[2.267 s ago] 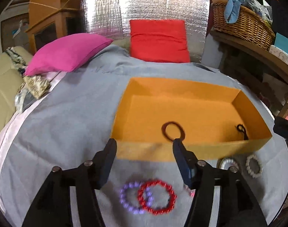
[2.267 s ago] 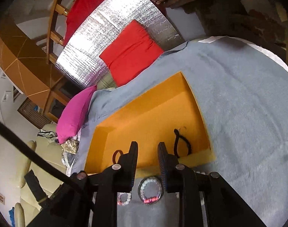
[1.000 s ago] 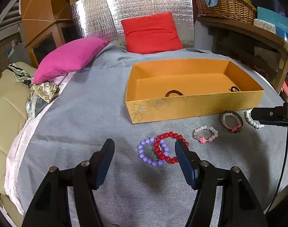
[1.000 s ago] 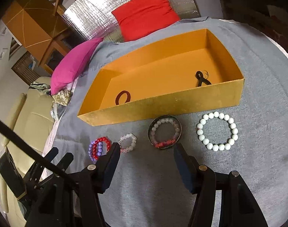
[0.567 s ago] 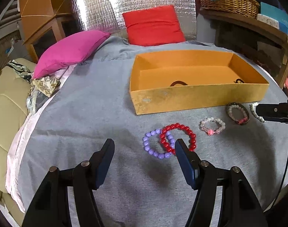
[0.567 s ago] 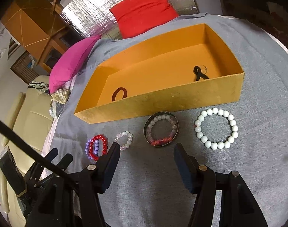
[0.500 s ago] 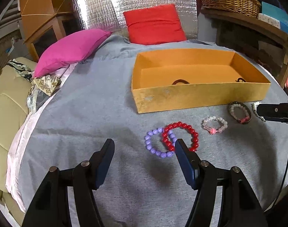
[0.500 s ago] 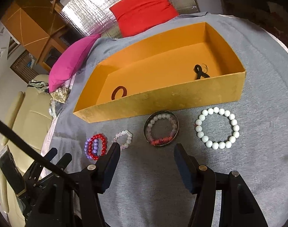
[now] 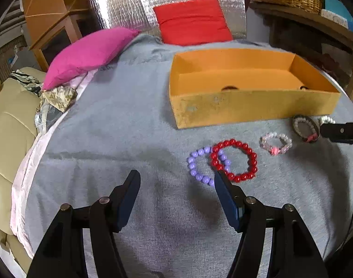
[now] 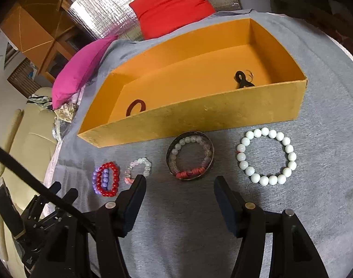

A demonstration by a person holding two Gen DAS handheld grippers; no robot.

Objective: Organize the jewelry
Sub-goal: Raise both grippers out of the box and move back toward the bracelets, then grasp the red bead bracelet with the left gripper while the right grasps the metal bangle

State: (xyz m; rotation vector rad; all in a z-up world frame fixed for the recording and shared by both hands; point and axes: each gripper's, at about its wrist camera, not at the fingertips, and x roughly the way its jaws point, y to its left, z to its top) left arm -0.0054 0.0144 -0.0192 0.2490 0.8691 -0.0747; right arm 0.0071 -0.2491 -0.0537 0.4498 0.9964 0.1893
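While both hand-held grippers, left and right, gape wide and empty, the red round-bead bracelet overlaps the purple bead bracelet at the left one's 1 o'clock.

Glossy red bracelet; matt orange box; grey knit cloth.
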